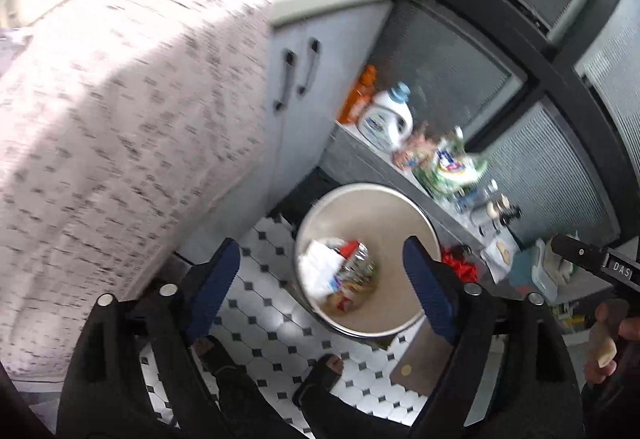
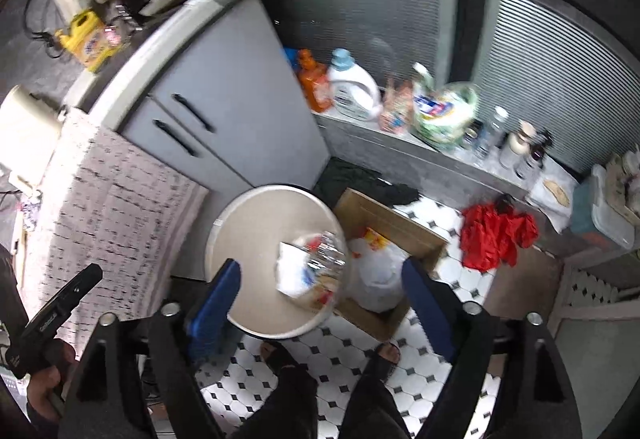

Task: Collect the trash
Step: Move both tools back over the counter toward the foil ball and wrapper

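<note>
We see the trash point(image 1: 344, 279) lying at the bottom of a round beige bin point(image 1: 384, 199): white paper, a crinkled silver wrapper and red and yellow packets, too blurred for us to read any print. The bin stands on a white floor point(image 1: 280, 335) of octagonal tiles with small black diamonds, just beside a grey cabinet point(image 2: 240, 127) with two black handles. Our left gripper point(image 1: 324, 287) hangs above the bin with its blue-padded jaws spread wide and nothing between them; our right gripper point(image 2: 320, 303) is also wide apart and empty, over the bin's rim. The only writing we can make out is "DAS" on the black body of the right tool, seen at the edge of the left wrist view. Beside the bin sits an open cardboard box point(image 2: 400, 227) holding a white plastic bag point(image 2: 380, 279). Along a grey ledge point(image 2: 360, 135) under the ribbed glass panels stand an orange bottle point(image 2: 314, 83), a white detergent jug point(image 2: 354, 91) with a pale blue cap and an unreadable blue label, and a green-and-white refill pack point(image 2: 444, 111). A red cloth point(image 2: 496, 235) lies by the ledge. A patterned pale towel point(image 1: 120, 127) hangs at the left.
</note>
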Available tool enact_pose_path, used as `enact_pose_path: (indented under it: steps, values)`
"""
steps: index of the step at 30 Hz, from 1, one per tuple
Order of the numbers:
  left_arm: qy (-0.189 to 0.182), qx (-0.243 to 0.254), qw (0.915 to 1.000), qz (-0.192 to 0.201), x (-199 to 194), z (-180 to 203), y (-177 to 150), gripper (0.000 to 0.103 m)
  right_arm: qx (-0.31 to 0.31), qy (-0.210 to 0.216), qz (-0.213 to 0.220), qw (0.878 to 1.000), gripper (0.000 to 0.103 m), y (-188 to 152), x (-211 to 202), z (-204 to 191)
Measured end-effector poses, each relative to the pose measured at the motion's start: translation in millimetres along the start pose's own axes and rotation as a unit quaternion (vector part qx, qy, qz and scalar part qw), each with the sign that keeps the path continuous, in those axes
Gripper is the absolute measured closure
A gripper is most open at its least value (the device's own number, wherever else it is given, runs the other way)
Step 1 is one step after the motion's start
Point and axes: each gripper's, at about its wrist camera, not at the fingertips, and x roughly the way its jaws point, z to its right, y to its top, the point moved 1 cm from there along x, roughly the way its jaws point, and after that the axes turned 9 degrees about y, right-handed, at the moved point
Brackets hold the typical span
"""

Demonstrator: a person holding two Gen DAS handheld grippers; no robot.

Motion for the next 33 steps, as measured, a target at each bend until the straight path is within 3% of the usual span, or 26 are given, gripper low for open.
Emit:
enact_pose_path:
  steps: [6, 24, 33]
  values:
    - [0.034, -0.041, 0.9978, 0.040, -37.7, -58.9, 20.6, 0.012, -0.039, 0.034, 0.017, 0.999, 0.008, 16.7, 3.8, -66.7]
    - [0.100, -0.148, 0.9750, 0.132, -99.1, -243.2, 63.6, 0.011, -0.116, 0.077, 0.030, 0.990, 0.008, 47.8, 30.4, -247.4]
    - [0.102, -0.176, 0.9693, 0.138, -93.9, -317.3, 78.9, 0.047, -0.138, 0.076, 0.037, 0.987, 0.008, 50.5, 45.9, -312.8]
